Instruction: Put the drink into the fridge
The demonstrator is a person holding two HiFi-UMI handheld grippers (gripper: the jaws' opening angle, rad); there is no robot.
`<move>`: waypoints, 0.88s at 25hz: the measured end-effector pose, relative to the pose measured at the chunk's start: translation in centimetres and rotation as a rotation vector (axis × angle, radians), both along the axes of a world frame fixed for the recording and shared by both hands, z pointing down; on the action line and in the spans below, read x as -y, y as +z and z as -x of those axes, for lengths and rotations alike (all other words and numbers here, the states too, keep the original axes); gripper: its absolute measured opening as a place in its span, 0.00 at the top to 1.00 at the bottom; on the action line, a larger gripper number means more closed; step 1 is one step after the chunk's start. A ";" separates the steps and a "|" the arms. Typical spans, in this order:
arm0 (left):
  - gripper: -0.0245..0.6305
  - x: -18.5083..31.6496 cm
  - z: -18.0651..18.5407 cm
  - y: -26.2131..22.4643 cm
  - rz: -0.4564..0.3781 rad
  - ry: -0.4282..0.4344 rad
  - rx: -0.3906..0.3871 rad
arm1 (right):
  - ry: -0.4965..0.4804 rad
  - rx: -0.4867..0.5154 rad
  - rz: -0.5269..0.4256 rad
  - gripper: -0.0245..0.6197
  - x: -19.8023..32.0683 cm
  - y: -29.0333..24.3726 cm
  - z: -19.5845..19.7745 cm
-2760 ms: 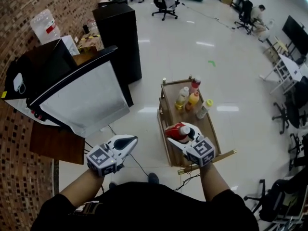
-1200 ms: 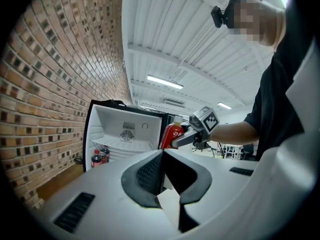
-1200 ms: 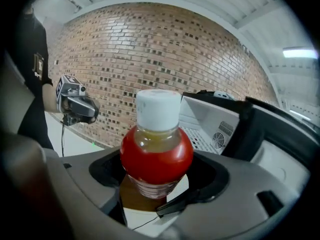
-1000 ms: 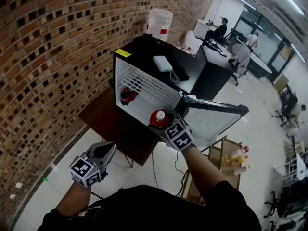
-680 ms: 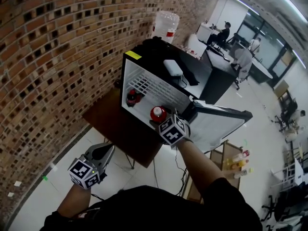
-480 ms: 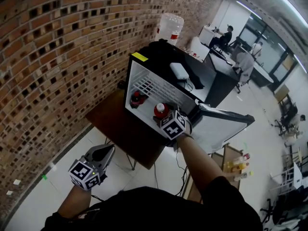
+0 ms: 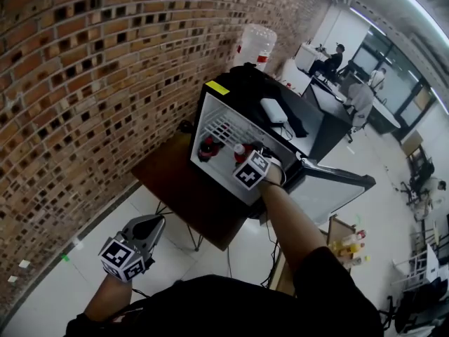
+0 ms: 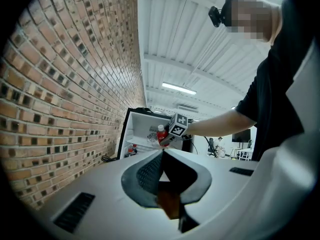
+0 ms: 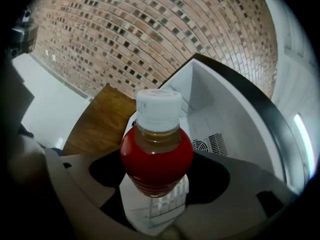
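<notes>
Plainly red-wrapped and white-capped, the drink [image 9: 156, 156] sits in the right tool [image 9: 155, 186].

Nothing legible: red label [image 9: 156, 176] on the drink [image 9: 157, 134] blurred, yellow sticker [image 7: 217, 88] atop the fridge [image 7: 247, 92] unreadable.

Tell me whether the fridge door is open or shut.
Open: the fridge door stands swung wide off the cabinet, leaving the white inside and its wire shelf exposed.

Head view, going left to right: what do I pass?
left gripper → dark bottle → red drink held in the right gripper → open fridge door
</notes>
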State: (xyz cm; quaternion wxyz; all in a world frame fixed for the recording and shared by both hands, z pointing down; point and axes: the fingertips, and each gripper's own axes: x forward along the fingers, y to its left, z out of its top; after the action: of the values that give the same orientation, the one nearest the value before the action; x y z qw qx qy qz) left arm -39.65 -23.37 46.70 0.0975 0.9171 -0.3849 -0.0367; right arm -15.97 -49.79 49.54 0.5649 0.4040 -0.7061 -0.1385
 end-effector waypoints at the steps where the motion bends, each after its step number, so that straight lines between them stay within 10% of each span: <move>1: 0.97 0.0 0.3 0.1 0.000 -0.003 0.000 | 0.000 -0.033 -0.002 0.40 0.4 0.1 -0.1; 22: 0.97 0.0 4.8 2.1 0.041 -0.071 0.009 | 0.157 -0.493 0.107 0.39 7.0 3.7 -7.1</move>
State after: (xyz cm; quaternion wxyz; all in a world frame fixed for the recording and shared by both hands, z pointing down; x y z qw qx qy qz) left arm -44.41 -23.33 48.78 0.1129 0.9009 -0.4182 -0.0280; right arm -8.89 -56.84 53.24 0.7493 0.3812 -0.5200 -0.1511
